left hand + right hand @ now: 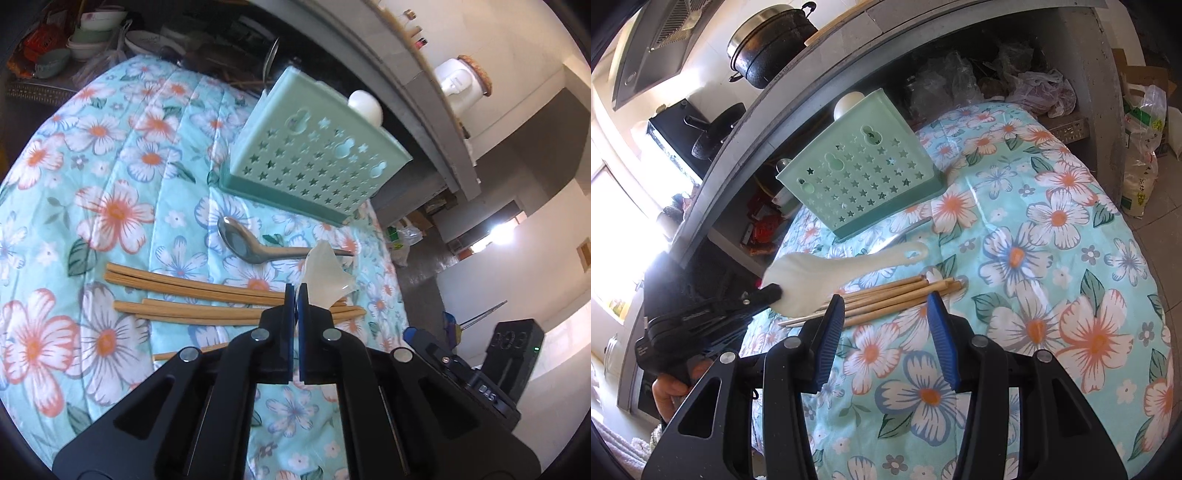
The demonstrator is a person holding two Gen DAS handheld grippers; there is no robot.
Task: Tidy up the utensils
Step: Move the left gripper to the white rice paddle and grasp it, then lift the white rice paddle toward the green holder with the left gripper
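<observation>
The bench [1052, 229], draped in a flowered cloth, carries nearly everything yet to be sorted. At its far side stands the green star-punched holder [310, 155] with only a round white knob [364, 105] poking above its rim — so as far as I can judge, the job is barely begun. Before the holder lies the metal spoon [251, 245], untouched, and nearer still a loose bundle of wooden chopsticks [192, 291] spread flat on the cloth.

The one piece in play is the white rice paddle [831, 269]. The left tongs [296, 295] are pressed together, pinching its broad blade at the edge; the paddle is lifted off the cloth, its handle with the hanging hole pointing toward the holder's base, above and just beyond the chopsticks. A hand [670, 391] grips the left tool from below.

The right tongs [886, 317] stand spread with nothing between them, hovering over the near ends of the chopsticks and apart from them

Left to do, I'd reckon: paddle, spoon and every chopstick into the holder
</observation>
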